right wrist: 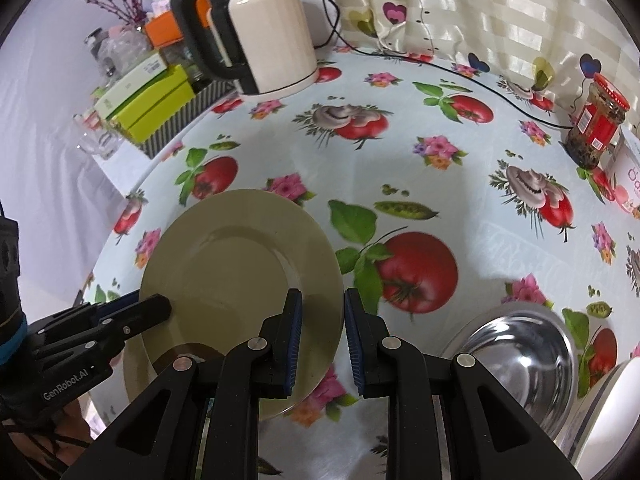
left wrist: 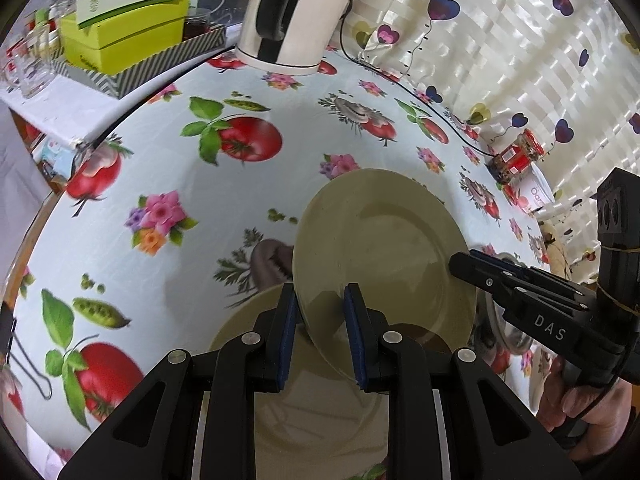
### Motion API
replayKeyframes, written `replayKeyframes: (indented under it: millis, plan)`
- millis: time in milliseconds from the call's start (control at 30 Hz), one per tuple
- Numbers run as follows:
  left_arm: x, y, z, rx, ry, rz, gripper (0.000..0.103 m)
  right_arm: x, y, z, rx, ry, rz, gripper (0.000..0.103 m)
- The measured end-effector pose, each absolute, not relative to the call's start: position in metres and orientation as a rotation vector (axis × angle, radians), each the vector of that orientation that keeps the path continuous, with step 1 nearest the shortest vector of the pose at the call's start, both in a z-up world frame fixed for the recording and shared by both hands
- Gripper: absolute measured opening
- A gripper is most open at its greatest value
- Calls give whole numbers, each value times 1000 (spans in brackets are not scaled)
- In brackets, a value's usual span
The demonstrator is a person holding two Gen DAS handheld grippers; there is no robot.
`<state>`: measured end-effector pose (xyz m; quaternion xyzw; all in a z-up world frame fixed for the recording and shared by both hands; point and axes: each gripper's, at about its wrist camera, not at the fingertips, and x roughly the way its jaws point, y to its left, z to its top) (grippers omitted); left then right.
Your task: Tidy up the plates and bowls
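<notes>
A beige plate [left wrist: 384, 240] [right wrist: 240, 268] hangs tilted just above the flowered tablecloth [left wrist: 180, 168], held from both sides. My left gripper [left wrist: 320, 300] is shut on its near left rim; in the right wrist view the left gripper [right wrist: 156, 304] clamps the plate's left edge. My right gripper [right wrist: 320, 300] is shut on the plate's right rim, and the left wrist view has this gripper [left wrist: 460, 262] reaching in from the right. A second beige plate [left wrist: 240, 320] [right wrist: 134, 368] lies on the table under the lifted one, mostly hidden.
A shiny steel bowl [right wrist: 520, 360] sits at the near right on a white dish. A cream kettle [right wrist: 272, 40] stands at the back, green boxes [left wrist: 124, 36] back left, a red-lidded jar [right wrist: 596, 120] at the right by the curtain. A black cable [right wrist: 520, 114] crosses the back.
</notes>
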<state>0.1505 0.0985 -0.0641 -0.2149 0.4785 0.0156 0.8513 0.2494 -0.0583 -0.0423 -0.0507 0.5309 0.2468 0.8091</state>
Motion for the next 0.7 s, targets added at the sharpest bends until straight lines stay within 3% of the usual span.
replayKeyframes:
  millis: [700]
  plan:
    - [98,111,-75,-455,1030,70,25,196,-34,-58,-151,1180,565,21]
